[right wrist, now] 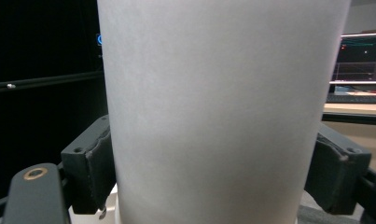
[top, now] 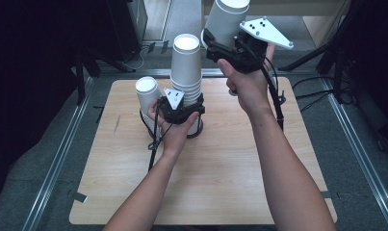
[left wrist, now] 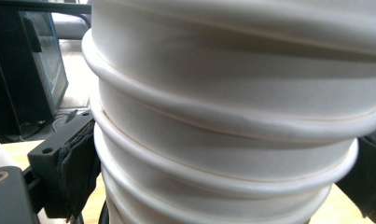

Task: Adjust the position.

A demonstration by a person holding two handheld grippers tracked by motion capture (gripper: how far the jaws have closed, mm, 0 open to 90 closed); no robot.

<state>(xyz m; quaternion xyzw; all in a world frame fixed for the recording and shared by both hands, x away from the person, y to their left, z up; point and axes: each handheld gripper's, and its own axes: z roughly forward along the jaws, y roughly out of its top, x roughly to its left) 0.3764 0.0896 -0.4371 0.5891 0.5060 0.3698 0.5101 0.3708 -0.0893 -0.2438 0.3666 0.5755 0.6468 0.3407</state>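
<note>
A tall stack of white paper cups [top: 187,60] stands upside down on the wooden table [top: 215,183], its nested rims [left wrist: 223,154] close up in the left gripper view. My left gripper [top: 183,109] is shut on the stack's lower part, one pad [left wrist: 76,172] against each side. Up high, behind and to the right of the stack, my right gripper [top: 224,47] is shut on a single white cup [top: 227,19]. That cup's wall [right wrist: 218,116] sits between the two pads [right wrist: 99,163].
Another white cup [top: 147,94] stands upside down just left of the stack, beside my left hand. Metal rails [top: 61,149] frame the table. Black stand legs [top: 326,48] rise at the back right and a dark cabinet [top: 129,24] at the back left.
</note>
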